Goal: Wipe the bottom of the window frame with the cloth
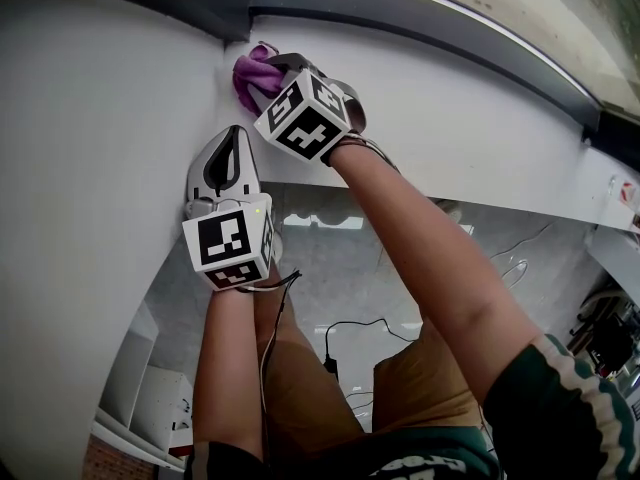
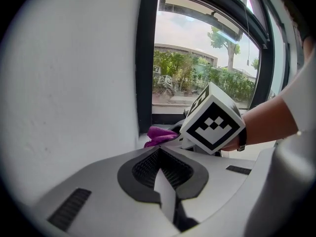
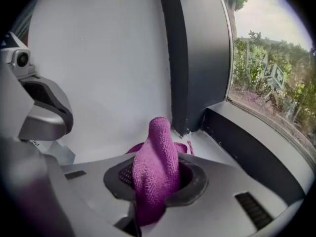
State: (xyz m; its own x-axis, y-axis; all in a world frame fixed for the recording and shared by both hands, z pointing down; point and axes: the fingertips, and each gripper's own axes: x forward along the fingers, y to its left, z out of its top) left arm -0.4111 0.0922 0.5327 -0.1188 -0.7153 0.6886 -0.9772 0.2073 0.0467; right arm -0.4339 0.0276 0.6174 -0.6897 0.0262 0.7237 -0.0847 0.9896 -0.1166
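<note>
A purple cloth point(image 1: 252, 74) is bunched in the left corner of the white sill point(image 1: 480, 133), where the dark bottom rail of the window frame point(image 1: 430, 23) meets the side wall. My right gripper point(image 1: 264, 68) is shut on the cloth point(image 3: 155, 167), which sticks up between the jaws and touches the sill beside the dark frame point(image 3: 247, 149). My left gripper point(image 1: 236, 134) is shut with nothing in it, just behind and left of the right one, close to the wall. In the left gripper view the cloth point(image 2: 160, 134) shows beyond the left gripper point(image 2: 159, 151).
A white wall point(image 1: 90, 118) closes the left side. The sill's front edge drops to a grey floor point(image 1: 350, 268) with a black cable point(image 1: 360, 328). The window's dark upright point(image 2: 146, 58) stands at the corner. White shelving point(image 1: 150, 398) is low on the left.
</note>
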